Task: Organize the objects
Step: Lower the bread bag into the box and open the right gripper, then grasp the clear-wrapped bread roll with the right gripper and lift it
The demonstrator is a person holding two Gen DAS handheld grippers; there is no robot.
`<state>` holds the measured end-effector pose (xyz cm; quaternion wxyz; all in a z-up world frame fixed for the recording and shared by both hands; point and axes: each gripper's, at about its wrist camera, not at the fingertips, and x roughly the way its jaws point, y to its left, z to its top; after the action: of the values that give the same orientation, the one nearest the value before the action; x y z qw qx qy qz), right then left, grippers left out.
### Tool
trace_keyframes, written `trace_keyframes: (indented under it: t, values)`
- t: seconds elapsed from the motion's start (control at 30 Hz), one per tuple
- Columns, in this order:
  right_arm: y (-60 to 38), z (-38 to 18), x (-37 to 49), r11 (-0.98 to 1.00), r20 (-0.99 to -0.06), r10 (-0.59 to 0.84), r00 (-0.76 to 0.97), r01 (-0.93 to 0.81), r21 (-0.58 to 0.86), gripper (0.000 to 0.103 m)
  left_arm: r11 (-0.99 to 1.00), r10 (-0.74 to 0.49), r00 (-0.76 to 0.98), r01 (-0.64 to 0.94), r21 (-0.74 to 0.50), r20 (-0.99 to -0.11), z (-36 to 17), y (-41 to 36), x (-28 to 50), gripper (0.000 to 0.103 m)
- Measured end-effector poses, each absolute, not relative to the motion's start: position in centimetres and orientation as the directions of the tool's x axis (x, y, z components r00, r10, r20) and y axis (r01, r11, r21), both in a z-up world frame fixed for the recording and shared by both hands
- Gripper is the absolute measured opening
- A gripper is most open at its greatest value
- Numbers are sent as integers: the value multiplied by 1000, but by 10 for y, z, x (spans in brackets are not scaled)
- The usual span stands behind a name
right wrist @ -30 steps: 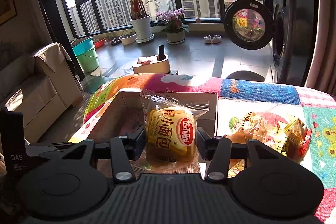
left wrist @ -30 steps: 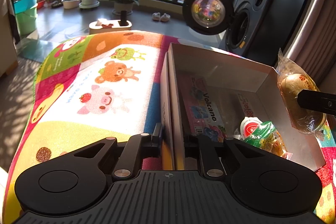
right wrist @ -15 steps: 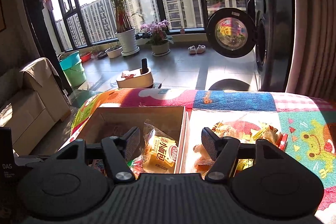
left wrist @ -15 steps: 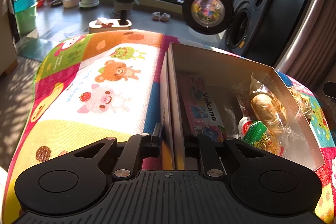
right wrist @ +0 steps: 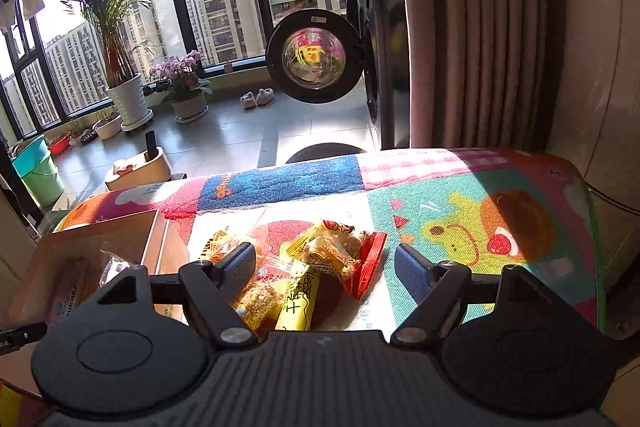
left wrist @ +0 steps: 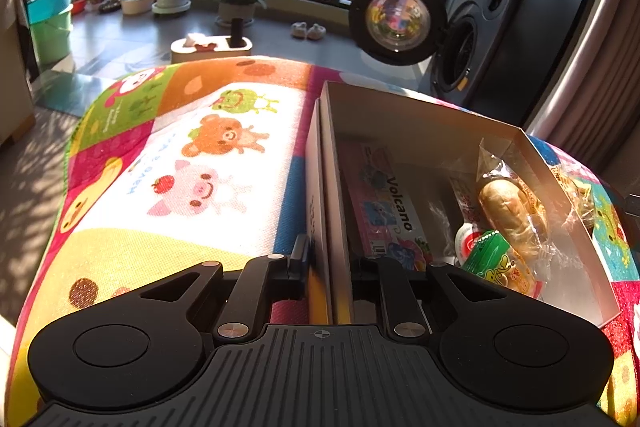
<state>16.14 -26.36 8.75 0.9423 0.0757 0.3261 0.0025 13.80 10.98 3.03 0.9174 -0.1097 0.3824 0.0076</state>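
An open cardboard box (left wrist: 420, 115) sits on a colourful cartoon mat (left wrist: 200, 163). My left gripper (left wrist: 326, 263) is shut on the box's left wall. Inside lie a wrapped bread roll (left wrist: 510, 215), a green snack pack (left wrist: 496, 263) and a pink "Volcano" packet (left wrist: 384, 203). My right gripper (right wrist: 326, 263) is open and empty, just above a pile of snack packets (right wrist: 320, 255) on the mat right of the box (right wrist: 104, 235); a yellow cheese stick (right wrist: 298, 303) lies between its fingers.
The mat's far edge (right wrist: 360, 163) drops to a tiled floor. A washing machine with an open round door (right wrist: 316, 55) stands beyond, with a curtain (right wrist: 480, 27) to the right. Potted plants (right wrist: 124, 95) line the window.
My right gripper let go of the wrapped bread roll into the box, opened, and swung right over the snack pile. The left gripper has kept its hold on the box wall.
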Motion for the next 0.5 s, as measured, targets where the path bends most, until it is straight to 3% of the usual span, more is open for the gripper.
trace_keyframes:
  t: [0.5]
  values:
    - [-216, 81, 197, 975, -626, 205, 752, -100, 199, 81, 976, -72, 706, -94, -194, -705, 31, 111, 138, 16]
